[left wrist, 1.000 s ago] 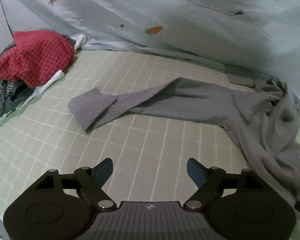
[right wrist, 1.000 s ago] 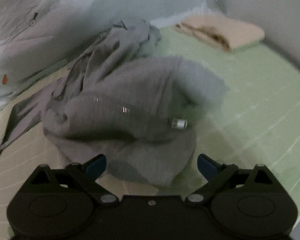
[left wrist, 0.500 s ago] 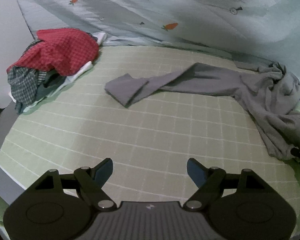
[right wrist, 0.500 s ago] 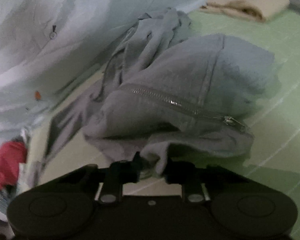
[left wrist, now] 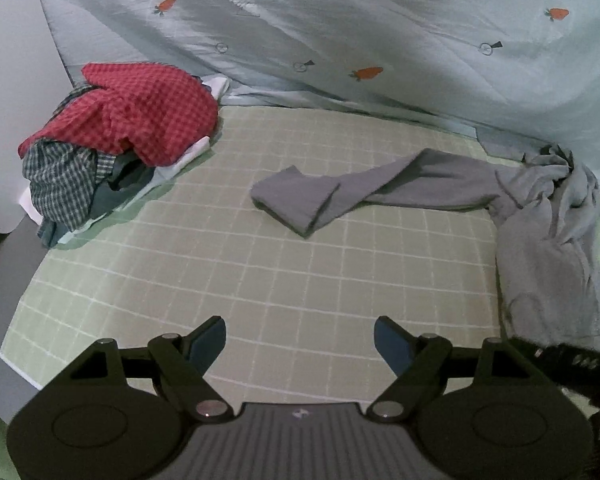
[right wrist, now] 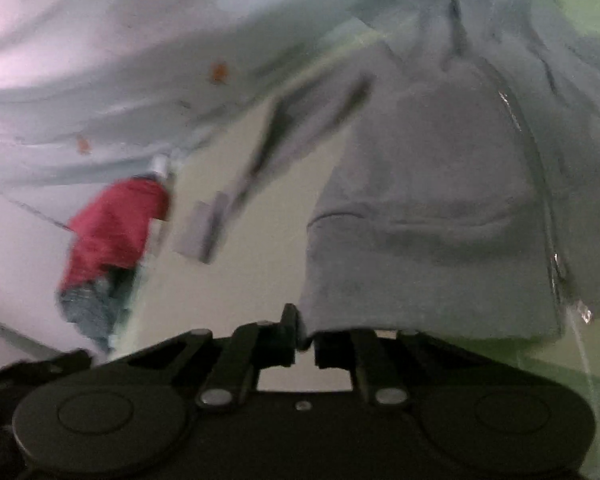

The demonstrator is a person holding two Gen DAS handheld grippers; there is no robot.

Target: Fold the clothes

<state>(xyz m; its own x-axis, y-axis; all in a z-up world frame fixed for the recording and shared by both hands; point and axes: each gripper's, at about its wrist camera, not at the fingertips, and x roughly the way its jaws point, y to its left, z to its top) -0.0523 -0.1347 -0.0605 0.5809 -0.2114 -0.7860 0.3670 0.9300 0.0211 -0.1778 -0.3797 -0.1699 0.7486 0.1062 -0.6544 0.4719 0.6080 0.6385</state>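
Closing on a corner of the grey zippered fleece jacket are the right tongs; the left tongs are held released, with the jacket's sleeve at one o'clock.

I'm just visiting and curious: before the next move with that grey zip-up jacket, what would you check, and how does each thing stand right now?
1. Right tool has the grey jacket: ok, closing on its bottom edge.
2. Left tool free to take another part: ok, open and empty.
3. Sleeve reachable: ok, it lies stretched across the checked mat.
4. Sleeve end flat: not ok, it is folded over on itself.
5. Zipper fully closed: cannot tell, the picture is blurred.
6. Red clothes pile clear of the jacket: ok, apart.
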